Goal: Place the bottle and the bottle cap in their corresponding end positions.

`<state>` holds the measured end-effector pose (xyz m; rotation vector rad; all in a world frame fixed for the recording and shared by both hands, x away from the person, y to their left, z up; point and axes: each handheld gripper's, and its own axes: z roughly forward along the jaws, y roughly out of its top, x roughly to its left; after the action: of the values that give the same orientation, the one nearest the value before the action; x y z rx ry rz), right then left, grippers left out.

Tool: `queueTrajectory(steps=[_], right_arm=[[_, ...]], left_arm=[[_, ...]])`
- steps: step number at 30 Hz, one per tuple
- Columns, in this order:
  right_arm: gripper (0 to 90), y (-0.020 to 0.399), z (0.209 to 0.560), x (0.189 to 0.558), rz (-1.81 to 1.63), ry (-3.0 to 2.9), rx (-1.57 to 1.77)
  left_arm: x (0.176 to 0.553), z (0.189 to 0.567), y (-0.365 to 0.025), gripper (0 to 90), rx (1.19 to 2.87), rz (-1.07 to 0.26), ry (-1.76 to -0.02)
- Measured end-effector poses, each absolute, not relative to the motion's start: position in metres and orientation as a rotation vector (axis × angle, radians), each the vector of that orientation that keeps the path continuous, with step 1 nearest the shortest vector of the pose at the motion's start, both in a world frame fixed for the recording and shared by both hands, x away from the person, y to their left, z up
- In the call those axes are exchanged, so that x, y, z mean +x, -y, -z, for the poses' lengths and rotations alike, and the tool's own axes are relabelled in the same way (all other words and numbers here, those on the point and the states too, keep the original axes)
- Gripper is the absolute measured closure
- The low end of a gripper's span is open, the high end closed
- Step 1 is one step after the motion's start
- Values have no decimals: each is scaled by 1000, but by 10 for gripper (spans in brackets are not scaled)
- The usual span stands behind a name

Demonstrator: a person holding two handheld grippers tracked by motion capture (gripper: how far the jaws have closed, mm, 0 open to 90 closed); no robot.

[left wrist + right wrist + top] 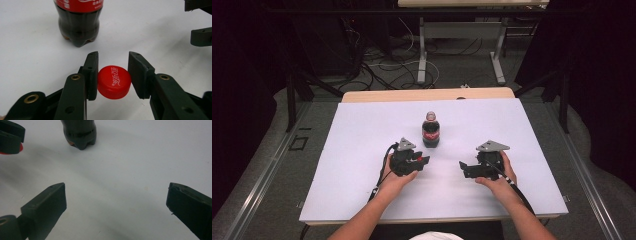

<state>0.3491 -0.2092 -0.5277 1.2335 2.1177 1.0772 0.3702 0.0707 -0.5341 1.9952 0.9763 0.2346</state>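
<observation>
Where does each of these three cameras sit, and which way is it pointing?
High view: above the person's side, looking forward and down on the table; forearms, hands and both tongs show.
Left gripper view: rides the left tongs, looking along the jaws, which clamp a red cap.
Right gripper view: rides the right tongs, looking along open, empty jaws.
Shared: the cola bottle stands upright in all three; each gripper view catches the other tongs.
</observation>
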Motion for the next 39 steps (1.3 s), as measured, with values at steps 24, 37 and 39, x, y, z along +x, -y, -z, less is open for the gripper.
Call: queueTrajectory(steps=[24,37,39], right_arm=[[27,213,530,348,-1107,-2106,1264],[27,213,530,348,-1108,-2102,1267],[27,213,529,348,-1111,-2102,1270]], left_arm=[[362,562,-41,619,2109,-172,-911],[362,562,-40,564,2118,-177,-920],[362,562,-41,547,2118,-171,-921]])
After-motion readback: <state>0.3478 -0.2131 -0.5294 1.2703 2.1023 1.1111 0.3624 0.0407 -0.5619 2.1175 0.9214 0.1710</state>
